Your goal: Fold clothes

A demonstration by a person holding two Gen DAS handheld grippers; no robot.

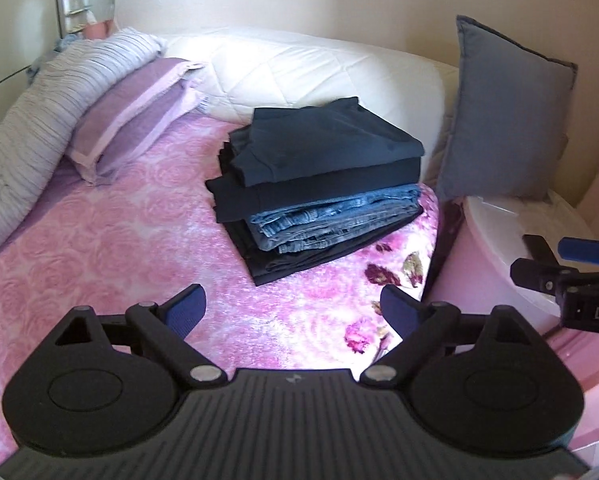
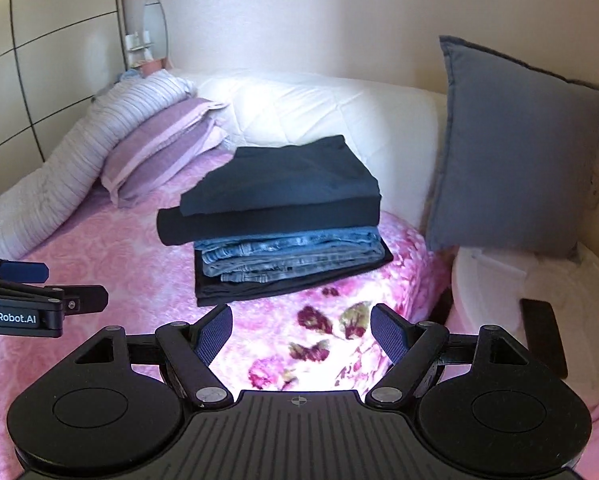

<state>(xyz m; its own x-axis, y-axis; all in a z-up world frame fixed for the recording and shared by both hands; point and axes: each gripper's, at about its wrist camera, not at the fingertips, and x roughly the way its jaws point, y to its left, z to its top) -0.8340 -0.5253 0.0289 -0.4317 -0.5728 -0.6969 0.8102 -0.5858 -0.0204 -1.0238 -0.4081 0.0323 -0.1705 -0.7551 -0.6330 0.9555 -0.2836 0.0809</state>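
Both my left tongs [image 1: 293,306] and right tongs [image 2: 301,330] gaped wide, empty, above the pink blanket [image 1: 111,248]; the folded stack [image 2: 283,216] sat ahead, grey cushion [image 2: 515,152] beside it.

Legible markings, two entries.

1. White lettering "GenRobot.AI" stood on the side of the black two-finger left gripper [image 2: 71,286], seen at the left edge of the right wrist view.

2. White letters "DA", cut off by the frame edge, stood on the black body of the black two-finger right gripper [image 1: 539,260], seen at the right edge of the left wrist view.

No other text was readable.
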